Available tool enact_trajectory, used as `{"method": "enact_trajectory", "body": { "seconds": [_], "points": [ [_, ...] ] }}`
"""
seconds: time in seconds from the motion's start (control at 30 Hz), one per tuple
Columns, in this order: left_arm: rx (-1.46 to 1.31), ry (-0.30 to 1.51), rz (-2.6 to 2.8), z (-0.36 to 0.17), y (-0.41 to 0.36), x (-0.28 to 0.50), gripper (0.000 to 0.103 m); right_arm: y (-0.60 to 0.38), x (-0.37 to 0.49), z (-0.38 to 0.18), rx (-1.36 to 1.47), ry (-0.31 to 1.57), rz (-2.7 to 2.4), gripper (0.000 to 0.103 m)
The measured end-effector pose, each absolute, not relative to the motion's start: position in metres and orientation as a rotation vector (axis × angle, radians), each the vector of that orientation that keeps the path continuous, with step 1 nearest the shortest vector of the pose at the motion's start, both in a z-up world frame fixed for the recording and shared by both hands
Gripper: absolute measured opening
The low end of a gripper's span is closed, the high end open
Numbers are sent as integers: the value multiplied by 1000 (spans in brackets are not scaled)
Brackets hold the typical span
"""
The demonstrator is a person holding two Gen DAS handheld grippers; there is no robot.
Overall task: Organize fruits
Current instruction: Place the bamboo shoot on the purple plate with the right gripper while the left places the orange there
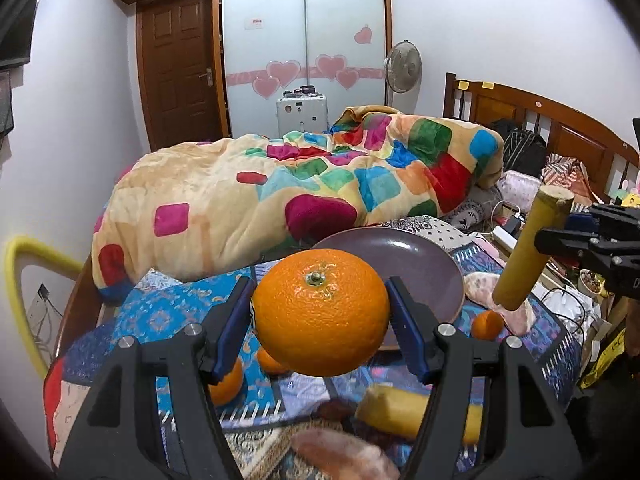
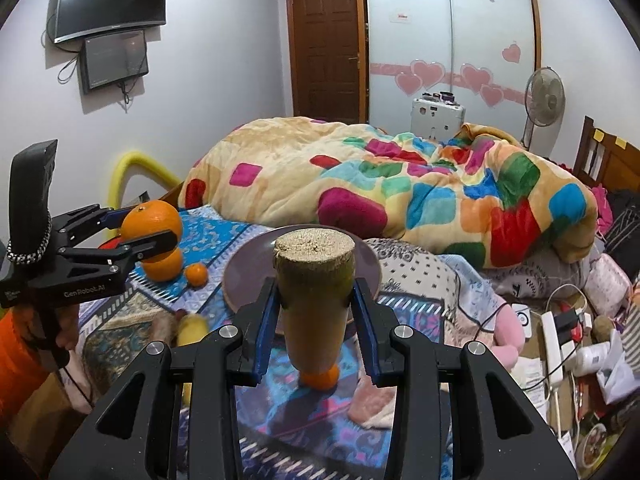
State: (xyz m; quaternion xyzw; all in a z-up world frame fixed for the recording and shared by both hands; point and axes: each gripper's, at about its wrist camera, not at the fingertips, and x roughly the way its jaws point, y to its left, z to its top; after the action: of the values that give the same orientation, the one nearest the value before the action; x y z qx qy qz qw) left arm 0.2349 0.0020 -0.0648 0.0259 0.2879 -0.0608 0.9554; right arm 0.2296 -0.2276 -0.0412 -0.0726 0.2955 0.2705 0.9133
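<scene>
In your left wrist view, your left gripper [image 1: 320,316] is raised over the bed, jaws clamped on a big orange [image 1: 321,312]; the purple plate [image 1: 424,256] sits beyond at 12 o'clock. Your right gripper [image 1: 560,236] enters at 3 o'clock, clamped on a yellow-green stalk [image 1: 528,252].

In your right wrist view the stalk's fibrous cut end shows above a small orange [image 2: 319,378]. "Gen Robot.AI" is printed on your left gripper at 9 o'clock.

Left wrist view: sits behind own fingers, close over bed, faces wardrobe [image 1: 304,40] and door. Right wrist view: same facing, set further right, more wall at left. Shared: plate [image 1: 420,256] [image 2: 248,268], blanket [image 1: 280,184] [image 2: 400,184] (each view catches other gripper at edge).
</scene>
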Motion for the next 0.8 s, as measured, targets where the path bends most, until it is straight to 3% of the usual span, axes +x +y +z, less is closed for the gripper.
{"method": "enact_trajectory", "body": {
  "seconds": [0.8],
  "points": [
    [42, 795, -143, -112, -2, 331, 66, -195, 305, -72, -146, 673, 533, 33]
  ]
}}
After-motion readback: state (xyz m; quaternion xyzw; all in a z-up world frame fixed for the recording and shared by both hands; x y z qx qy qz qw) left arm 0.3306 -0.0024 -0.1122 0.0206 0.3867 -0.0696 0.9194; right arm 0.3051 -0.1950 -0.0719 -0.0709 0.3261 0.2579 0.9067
